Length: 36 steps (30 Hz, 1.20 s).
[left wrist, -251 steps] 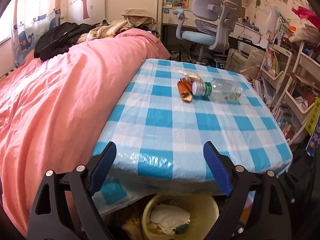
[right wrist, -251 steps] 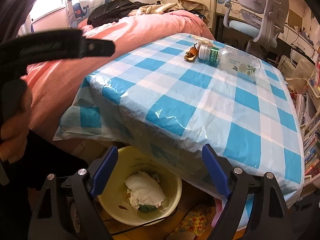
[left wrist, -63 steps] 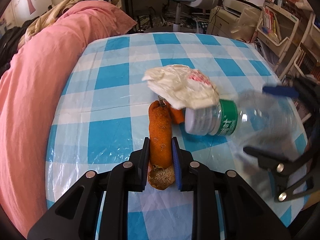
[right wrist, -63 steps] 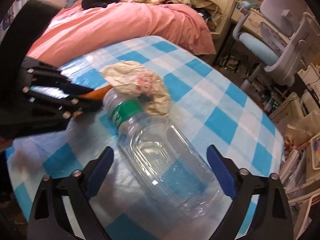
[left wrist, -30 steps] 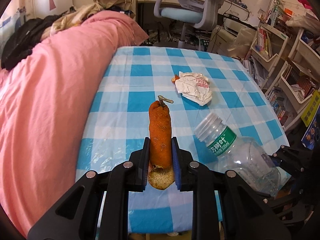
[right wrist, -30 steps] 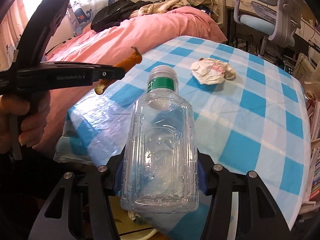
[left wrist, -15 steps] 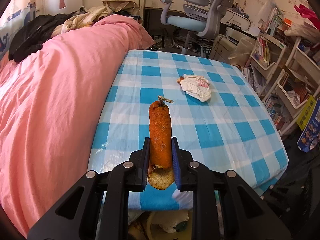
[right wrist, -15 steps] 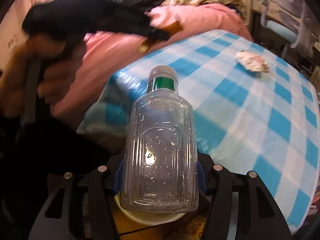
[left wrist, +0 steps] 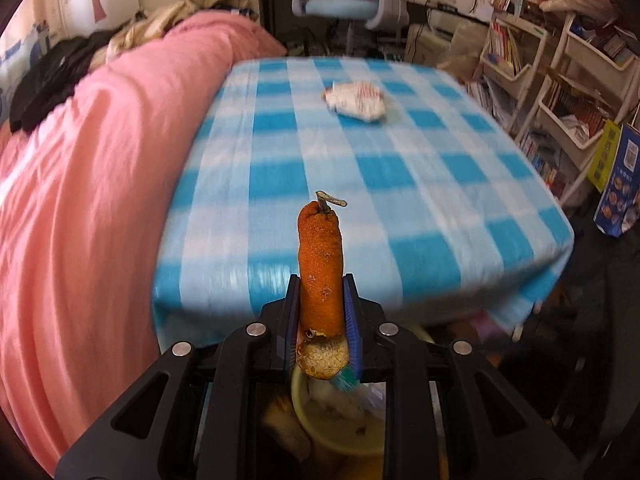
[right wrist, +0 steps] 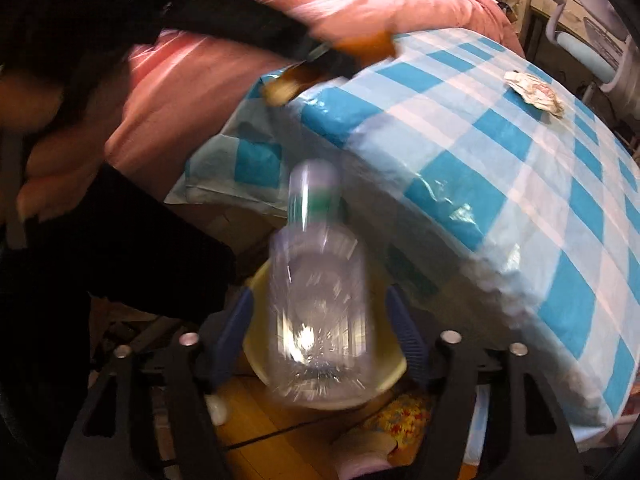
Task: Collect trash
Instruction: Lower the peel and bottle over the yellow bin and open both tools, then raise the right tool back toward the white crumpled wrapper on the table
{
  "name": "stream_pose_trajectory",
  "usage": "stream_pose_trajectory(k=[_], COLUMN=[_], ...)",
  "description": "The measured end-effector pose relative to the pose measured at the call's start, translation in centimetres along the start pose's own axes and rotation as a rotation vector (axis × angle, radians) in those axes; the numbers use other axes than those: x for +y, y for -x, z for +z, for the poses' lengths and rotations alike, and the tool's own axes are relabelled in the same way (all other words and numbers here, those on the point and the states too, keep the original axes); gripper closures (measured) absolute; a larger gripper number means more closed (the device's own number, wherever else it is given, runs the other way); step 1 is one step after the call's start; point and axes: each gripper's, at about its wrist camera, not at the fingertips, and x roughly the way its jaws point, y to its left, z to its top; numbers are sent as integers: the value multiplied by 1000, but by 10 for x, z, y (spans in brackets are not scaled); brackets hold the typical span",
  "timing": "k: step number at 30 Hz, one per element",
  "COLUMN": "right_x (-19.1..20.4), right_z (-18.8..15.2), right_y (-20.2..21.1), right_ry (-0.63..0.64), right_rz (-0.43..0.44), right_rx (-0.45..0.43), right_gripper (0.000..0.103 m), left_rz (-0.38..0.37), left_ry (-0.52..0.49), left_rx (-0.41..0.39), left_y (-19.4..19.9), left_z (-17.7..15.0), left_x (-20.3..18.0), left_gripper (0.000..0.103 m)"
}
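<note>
Clear plastic first: the bottle (right wrist: 318,280) sits between the right gripper (right wrist: 320,336) pads, but the jaws have just been opening and there is a visible gap on both sides, so it reads as let go, motion-blurred, cap end pointing away from the tongs and long axis roughly in line with them. Directly behind and below it is the yellow bin (right wrist: 384,376) on the floor under the near table edge, so the drop line looks right. Left gripper (left wrist: 322,320) is clamped on the orange peel (left wrist: 320,264), which stands up out of the pads, long axis along the fingers, stem end far from the tongs. In the left wrist view the bin (left wrist: 320,432) rim shows just below its fingertips, so that hand looks nearly over the target too; next move there is probably a release. Crumpled wrapper (left wrist: 356,100) lies well apart on the checked tablecloth (left wrist: 400,184), far side, needing another reach. Pink duvet (left wrist: 100,168) flanks the table's left.
</note>
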Motion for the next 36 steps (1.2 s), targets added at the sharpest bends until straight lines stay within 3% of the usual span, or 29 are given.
stream_pose_trajectory(k=[5, 7, 11, 14, 18, 24, 27, 36], right_x=[-29, -47, -83, -130, -172, -209, -219, -223], right_z=[2, 9, 26, 48, 73, 90, 96, 107], right_y=[24, 36, 48, 39, 12, -16, -30, -40], right_ry=[-91, -146, -255, -389, -477, -561, -563, -554], right_rz=[-87, -147, -241, -281, -312, -362, -386, -410], right_rx=[-60, -111, -203, -228, -183, -144, -114, -123], right_gripper=[36, 33, 18, 17, 17, 13, 8, 7], left_rz=[-27, -33, -68, -63, -27, -39, -38, -44], left_ry=[-11, -34, -13, -11, -102, -106, -143, -135], left_rx=[94, 87, 2, -67, -234, -253, -313, -377], left_y=[2, 7, 23, 35, 59, 61, 77, 106], left_z=[-34, -38, -22, 11, 54, 70, 65, 55], left_x=[-4, -9, -10, -13, -21, -15, -20, -7], left_gripper=[80, 65, 46, 40, 22, 22, 17, 14])
